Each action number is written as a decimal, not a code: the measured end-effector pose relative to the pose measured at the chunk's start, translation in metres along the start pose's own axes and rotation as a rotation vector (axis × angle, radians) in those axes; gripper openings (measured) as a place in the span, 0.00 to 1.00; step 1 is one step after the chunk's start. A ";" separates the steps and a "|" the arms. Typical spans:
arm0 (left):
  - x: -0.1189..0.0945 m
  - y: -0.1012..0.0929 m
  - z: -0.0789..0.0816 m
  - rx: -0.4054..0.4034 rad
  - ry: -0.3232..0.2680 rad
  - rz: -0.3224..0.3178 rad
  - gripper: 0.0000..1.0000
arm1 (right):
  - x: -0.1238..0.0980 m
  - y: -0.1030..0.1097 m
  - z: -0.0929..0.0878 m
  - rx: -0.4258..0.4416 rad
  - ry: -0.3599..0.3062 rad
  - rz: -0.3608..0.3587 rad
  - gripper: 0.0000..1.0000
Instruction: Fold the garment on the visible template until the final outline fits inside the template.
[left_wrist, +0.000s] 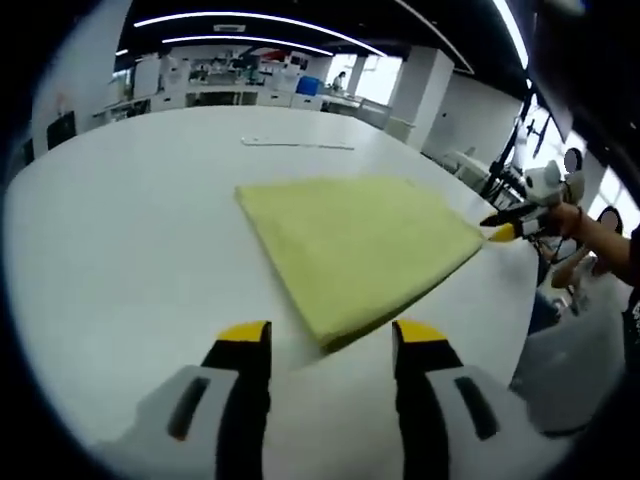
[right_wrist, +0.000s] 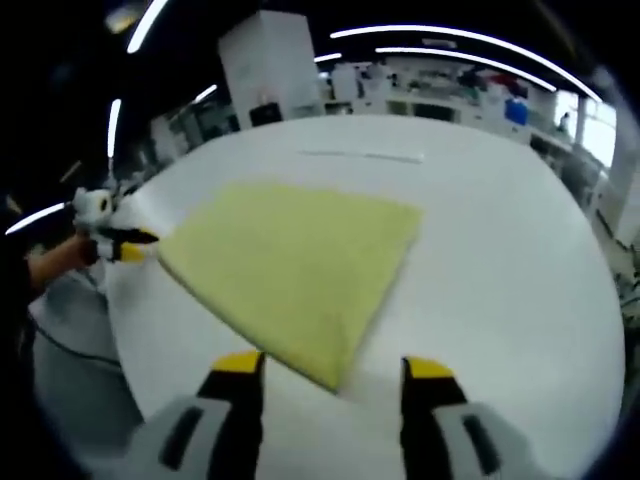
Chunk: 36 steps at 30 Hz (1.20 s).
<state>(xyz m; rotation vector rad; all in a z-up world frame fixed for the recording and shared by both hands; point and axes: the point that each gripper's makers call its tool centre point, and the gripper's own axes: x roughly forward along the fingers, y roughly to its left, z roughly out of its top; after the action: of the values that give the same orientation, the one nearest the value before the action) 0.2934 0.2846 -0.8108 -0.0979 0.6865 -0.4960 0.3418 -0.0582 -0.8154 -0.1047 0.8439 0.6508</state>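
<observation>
Yellow folded garment (left_wrist: 355, 250) on white table (left_wrist: 120, 220), both grippers' fingers apart.

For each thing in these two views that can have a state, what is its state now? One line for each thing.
Yellow garment: folded, lying flat on the white table.
Left gripper: open, jaws either side of the garment's near corner, not holding it.
Right gripper: open, jaws either side of another corner, not holding it.
Thin white strip: lying flat on the table beyond the garment, apart from it.
</observation>
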 end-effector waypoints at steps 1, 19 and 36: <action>-0.001 -0.001 0.002 0.007 -0.001 -0.001 0.52 | -0.001 0.001 0.003 -0.001 -0.007 0.001 0.57; -0.020 -0.011 0.017 0.045 0.029 0.023 0.87 | -0.029 0.025 0.034 -0.054 -0.051 0.013 0.79; -0.047 -0.028 0.032 0.061 0.000 0.028 0.99 | -0.068 0.047 0.050 -0.099 -0.084 0.012 0.94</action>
<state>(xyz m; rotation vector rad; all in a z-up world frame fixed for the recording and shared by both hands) 0.2709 0.2798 -0.7511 -0.0310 0.6714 -0.4895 0.3151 -0.0377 -0.7252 -0.1611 0.7321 0.7040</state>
